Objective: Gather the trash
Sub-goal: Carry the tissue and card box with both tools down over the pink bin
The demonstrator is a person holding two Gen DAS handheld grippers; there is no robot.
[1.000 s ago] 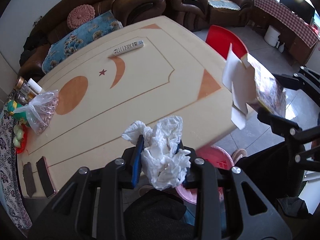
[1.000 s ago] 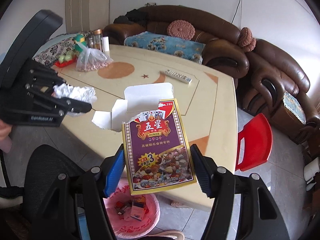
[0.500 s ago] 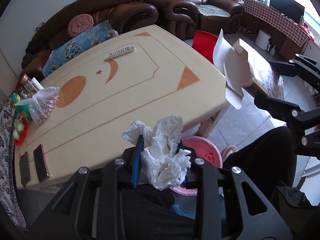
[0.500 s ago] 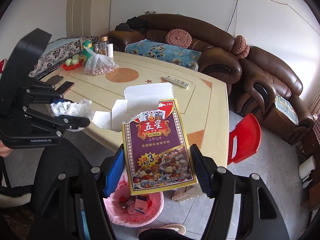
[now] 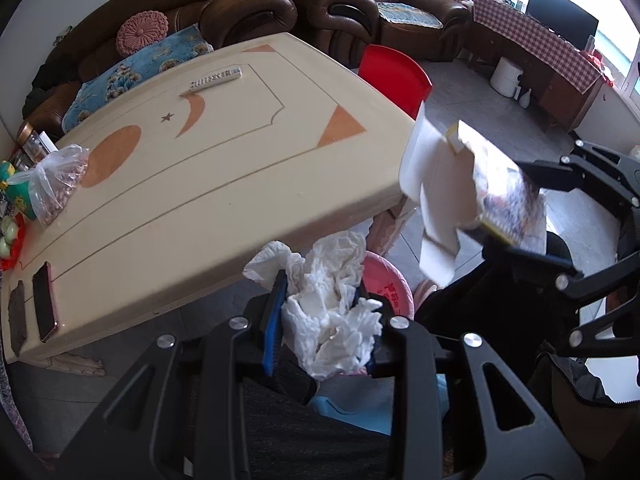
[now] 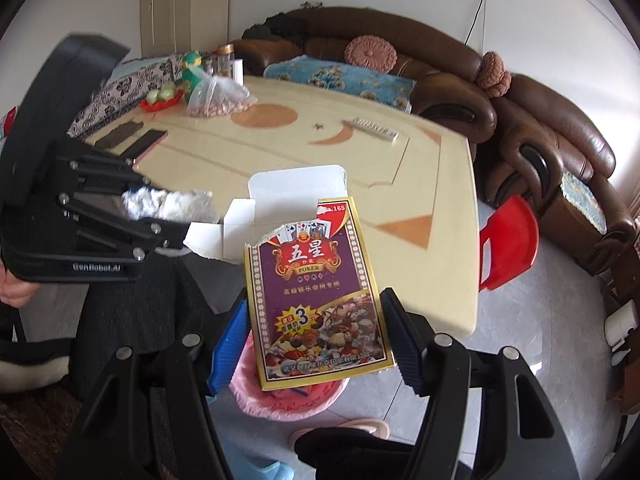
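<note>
The left gripper (image 5: 324, 312) is clamped on a wad of crumpled white tissue (image 5: 332, 312), the paper bulging out above and in front of the blue pad and black fingers. The right gripper (image 6: 314, 344) pinches an opened playing-card box (image 6: 316, 292) by its two long edges; the purple and gold printed face is turned toward the camera, the torn white top flap stands open, and the box points away from the jaws. Both items are held off the table, past its near edge. A pink waste bin (image 6: 280, 396) stands on the grey tiled floor beside the table leg; in the right wrist view it lies directly under the lower end of the box, and in the left wrist view its rim (image 5: 390, 280) shows just behind the tissue. Some litter appears inside it, but the contents cannot be made out. The cream table (image 5: 224, 184) carries a remote control (image 5: 216, 79), a clear bag of nuts (image 5: 56, 188), a phone (image 5: 43, 302) beside a dark flat object near one corner, and jars at the far left edge. A red plastic chair (image 5: 396, 76) stands at the far side of the table, and a brown leather sofa (image 5: 248, 8) runs along the wall behind.
</note>
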